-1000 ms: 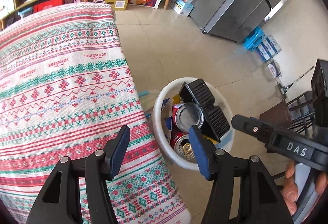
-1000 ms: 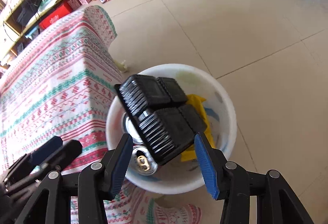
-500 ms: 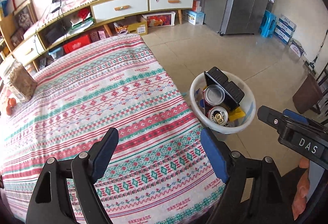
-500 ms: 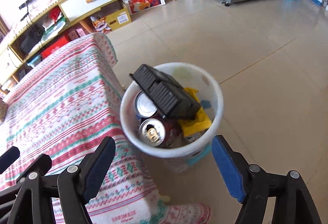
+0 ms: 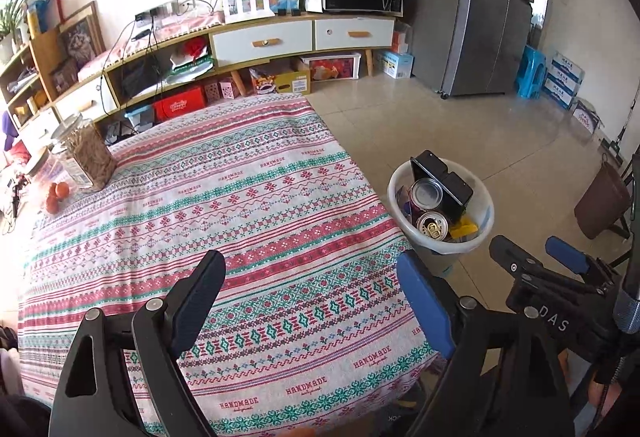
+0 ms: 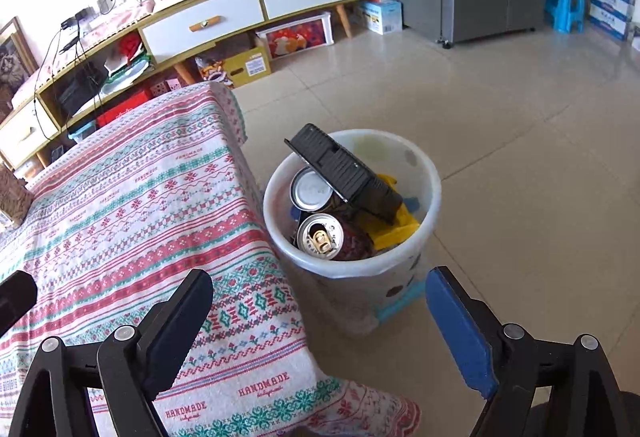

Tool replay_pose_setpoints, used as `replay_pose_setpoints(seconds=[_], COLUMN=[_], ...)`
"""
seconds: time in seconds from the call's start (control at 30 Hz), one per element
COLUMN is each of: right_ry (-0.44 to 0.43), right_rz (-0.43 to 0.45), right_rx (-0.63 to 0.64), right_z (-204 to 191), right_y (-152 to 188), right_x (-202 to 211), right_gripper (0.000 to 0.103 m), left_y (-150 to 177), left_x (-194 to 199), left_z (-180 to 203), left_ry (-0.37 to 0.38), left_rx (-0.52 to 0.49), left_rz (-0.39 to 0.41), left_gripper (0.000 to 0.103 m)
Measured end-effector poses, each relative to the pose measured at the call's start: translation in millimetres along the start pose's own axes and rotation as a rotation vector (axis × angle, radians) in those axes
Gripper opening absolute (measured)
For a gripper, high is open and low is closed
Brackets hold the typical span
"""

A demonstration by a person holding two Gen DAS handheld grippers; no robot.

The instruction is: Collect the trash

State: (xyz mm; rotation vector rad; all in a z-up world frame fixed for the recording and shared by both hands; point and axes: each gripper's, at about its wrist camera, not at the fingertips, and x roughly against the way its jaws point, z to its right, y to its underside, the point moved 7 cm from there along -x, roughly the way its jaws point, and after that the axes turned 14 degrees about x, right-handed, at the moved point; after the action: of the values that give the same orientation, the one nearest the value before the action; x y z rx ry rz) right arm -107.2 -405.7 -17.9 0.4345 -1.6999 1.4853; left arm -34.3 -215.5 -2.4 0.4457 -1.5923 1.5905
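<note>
Both grippers pulled back from the white plastic trash bin (image 6: 352, 261) w/ the black ribbed tray (image 6: 344, 173) dropped inside, left gripper (image 5: 312, 301) & right gripper (image 6: 320, 333) empty, jaws opening wide; next prob scan the patterned tablecloth (image 5: 240, 197) for more trash.

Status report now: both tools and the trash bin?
Left tool and right tool: jaws opening, nothing between them. Trash bin holds cans and black tray. Nothing in the way.
</note>
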Motion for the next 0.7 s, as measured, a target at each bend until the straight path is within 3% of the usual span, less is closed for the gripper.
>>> replay_pose_setpoints(seconds=[0.43, 0.7], right_ry=[0.047, 0.078], right_rz=[0.06, 0.058], right_rx=[0.009, 0.041], right_z=[-2.8, -6.7], right_y=[11.8, 8.2], right_x=[18.6, 16.1], right_gripper=[0.099, 0.102], left_y=[4.0, 1.9], left_x=[8.7, -1.3], left_z=[4.4, -2.2], left_ry=[0.052, 0.035], left_rx=[-0.003, 0.009], left_rz=[0.015, 0.015], left_gripper=[0.095, 0.1])
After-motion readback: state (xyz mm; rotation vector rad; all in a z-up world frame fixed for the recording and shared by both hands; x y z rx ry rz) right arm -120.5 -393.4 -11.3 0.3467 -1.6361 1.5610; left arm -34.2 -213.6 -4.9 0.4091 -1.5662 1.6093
